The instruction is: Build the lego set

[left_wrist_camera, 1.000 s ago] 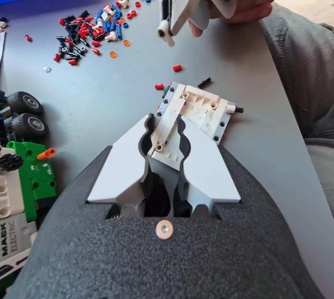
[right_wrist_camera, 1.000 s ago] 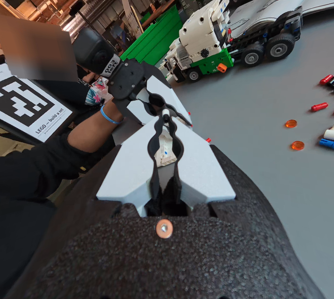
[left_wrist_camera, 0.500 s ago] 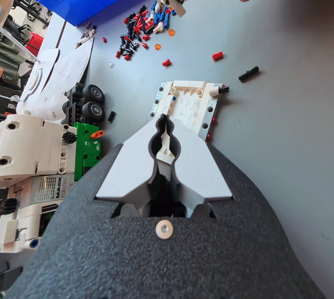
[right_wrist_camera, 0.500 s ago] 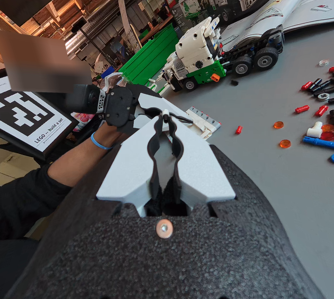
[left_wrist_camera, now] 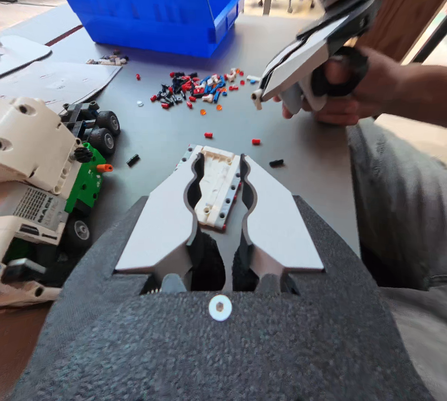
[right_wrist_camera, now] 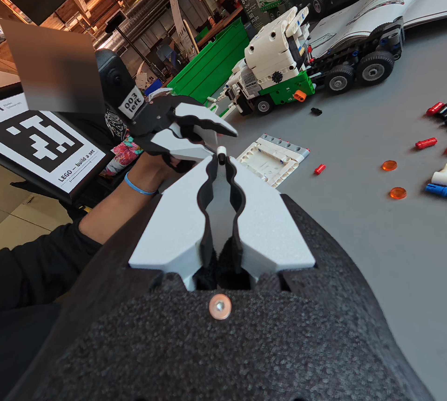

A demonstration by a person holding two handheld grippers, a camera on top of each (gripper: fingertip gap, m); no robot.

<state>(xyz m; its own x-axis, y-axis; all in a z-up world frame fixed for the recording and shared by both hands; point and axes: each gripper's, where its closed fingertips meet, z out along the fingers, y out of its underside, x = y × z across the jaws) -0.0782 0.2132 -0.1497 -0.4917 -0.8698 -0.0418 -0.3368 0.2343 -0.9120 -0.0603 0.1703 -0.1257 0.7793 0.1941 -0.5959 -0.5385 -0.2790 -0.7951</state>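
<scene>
A flat white and grey panel assembly [left_wrist_camera: 217, 193] lies on the grey table, between the spread jaws of my left gripper [left_wrist_camera: 220, 155], which is open and empty just above it. My right gripper [right_wrist_camera: 221, 160] is shut on a small white connector with a black pin [right_wrist_camera: 221, 151], held above the table near the panel [right_wrist_camera: 273, 159]. In the left wrist view the right gripper [left_wrist_camera: 258, 95] hovers at the upper right with the connector [left_wrist_camera: 256, 100] at its tip. In the right wrist view the left gripper [right_wrist_camera: 225, 142] shows open.
A partly built white and green truck [left_wrist_camera: 48, 171] [right_wrist_camera: 278, 74] stands to the left. A pile of small red, blue and black pins [left_wrist_camera: 193, 91] lies before a blue bin [left_wrist_camera: 150, 2]. An open instruction booklet [right_wrist_camera: 362, 9] and a green bin [right_wrist_camera: 210, 62] lie behind.
My left gripper was shut on the panel half a second ago; it has opened and the panel lies flat on the table. My right gripper still holds the connector.
</scene>
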